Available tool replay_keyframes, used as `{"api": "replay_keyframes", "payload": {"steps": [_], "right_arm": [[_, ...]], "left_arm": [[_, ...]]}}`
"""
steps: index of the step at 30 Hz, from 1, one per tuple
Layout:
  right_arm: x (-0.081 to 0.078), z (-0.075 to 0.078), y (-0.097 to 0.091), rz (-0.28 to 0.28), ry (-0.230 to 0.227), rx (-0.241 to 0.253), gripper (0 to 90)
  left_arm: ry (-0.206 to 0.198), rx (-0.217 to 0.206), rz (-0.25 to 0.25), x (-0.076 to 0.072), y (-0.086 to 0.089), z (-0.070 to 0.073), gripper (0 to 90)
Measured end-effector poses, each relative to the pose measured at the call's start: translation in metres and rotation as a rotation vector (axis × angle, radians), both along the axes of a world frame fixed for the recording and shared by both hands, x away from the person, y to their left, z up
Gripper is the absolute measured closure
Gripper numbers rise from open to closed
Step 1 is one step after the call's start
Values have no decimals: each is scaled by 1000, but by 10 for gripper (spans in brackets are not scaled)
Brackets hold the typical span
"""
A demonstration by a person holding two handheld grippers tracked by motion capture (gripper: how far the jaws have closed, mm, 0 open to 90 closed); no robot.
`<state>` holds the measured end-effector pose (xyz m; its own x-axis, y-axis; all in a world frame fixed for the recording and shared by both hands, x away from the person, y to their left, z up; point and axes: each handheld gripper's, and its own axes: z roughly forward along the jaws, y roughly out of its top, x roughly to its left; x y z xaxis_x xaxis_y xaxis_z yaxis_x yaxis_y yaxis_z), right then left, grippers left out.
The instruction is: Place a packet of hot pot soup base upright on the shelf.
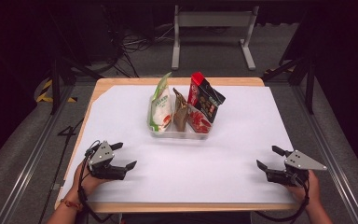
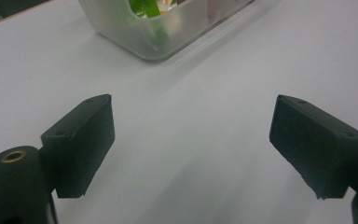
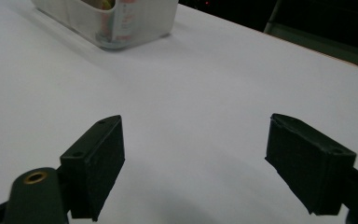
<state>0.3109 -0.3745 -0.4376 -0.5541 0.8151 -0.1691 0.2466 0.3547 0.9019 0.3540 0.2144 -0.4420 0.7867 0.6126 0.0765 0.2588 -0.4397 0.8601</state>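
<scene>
The left tongs [image 1: 124, 155] rest low over the white worktop [image 1: 242, 140], near its front left corner, with the jaws wide apart and nothing between them. Toward the back, in the middle of the worktop, stands a clear plastic bin [image 1: 179, 132] with three snack packs upright inside: a green-white pouch [image 1: 161, 106], a brown pack [image 1: 181, 114] and a red-black pack [image 1: 204, 100]. They look light, soft and crinkly, maybe slippery; the free top edge of a pack seems the best place to pinch. What is printed on them is too small to read. The right tongs [image 1: 268, 157] are near the front right corner, jaws also wide apart, empty, touching nothing.
</scene>
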Motion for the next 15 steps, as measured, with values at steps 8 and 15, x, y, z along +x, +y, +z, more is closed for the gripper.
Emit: {"api": "replay_keyframes", "payload": {"steps": [8, 15], "right_arm": [[-3, 2, -6, -20, -7, 26, 199], [-4, 2, -7, -21, -9, 45, 202]], "left_arm": [[-3, -4, -11, 0, -2, 1, 148], [-5, -3, -8, -1, -3, 1, 148]]}}
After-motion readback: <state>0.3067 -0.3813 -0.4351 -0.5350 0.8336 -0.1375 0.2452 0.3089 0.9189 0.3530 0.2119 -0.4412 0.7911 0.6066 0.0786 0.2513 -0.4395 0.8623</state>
